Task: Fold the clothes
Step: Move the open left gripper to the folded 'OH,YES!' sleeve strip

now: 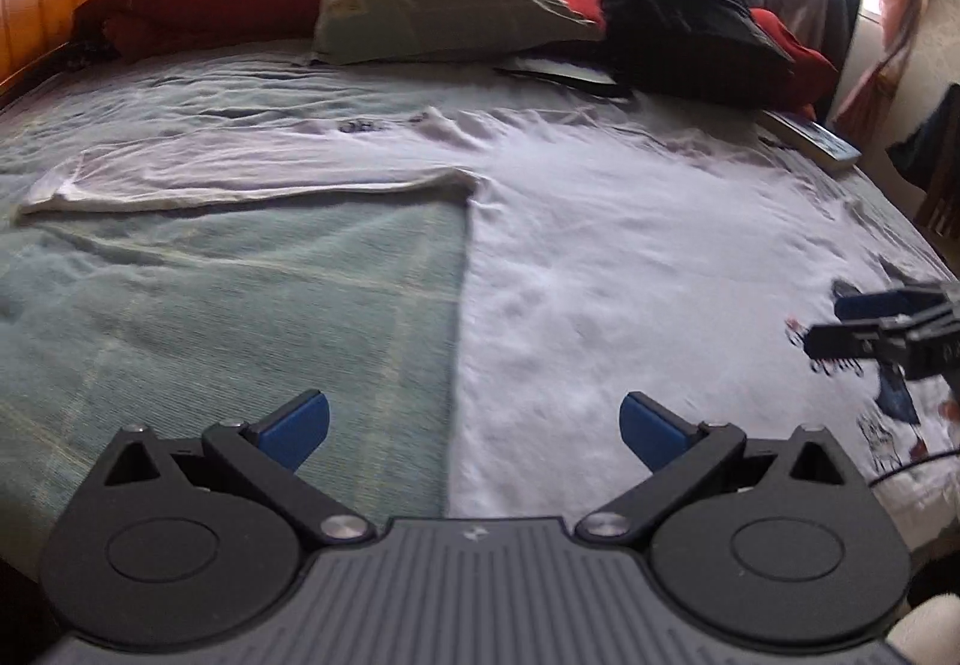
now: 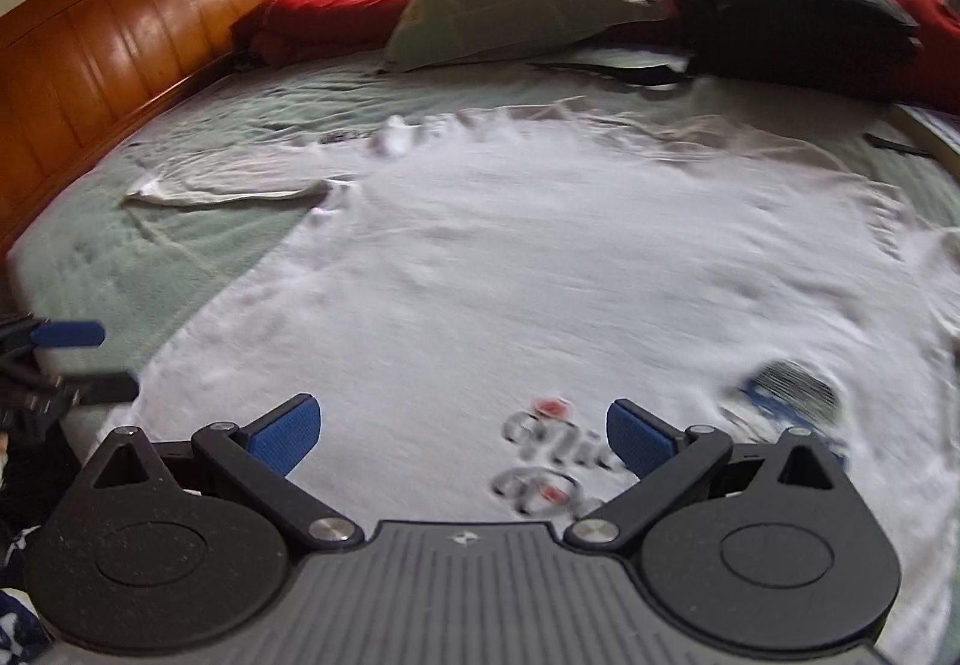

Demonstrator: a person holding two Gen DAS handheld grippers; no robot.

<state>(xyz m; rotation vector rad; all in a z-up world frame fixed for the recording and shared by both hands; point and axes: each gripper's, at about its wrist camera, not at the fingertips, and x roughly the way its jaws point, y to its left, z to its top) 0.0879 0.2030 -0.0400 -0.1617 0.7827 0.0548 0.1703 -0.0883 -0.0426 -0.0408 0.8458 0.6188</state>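
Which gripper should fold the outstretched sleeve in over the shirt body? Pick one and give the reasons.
Left, probably. The left gripper hangs open at the white shirt's side edge, on the same side as the outstretched sleeve. The right gripper, also open, sits over the printed part, across the body from it.

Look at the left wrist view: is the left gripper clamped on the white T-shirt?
No. The left gripper is wide open above the white T-shirt, holding nothing.
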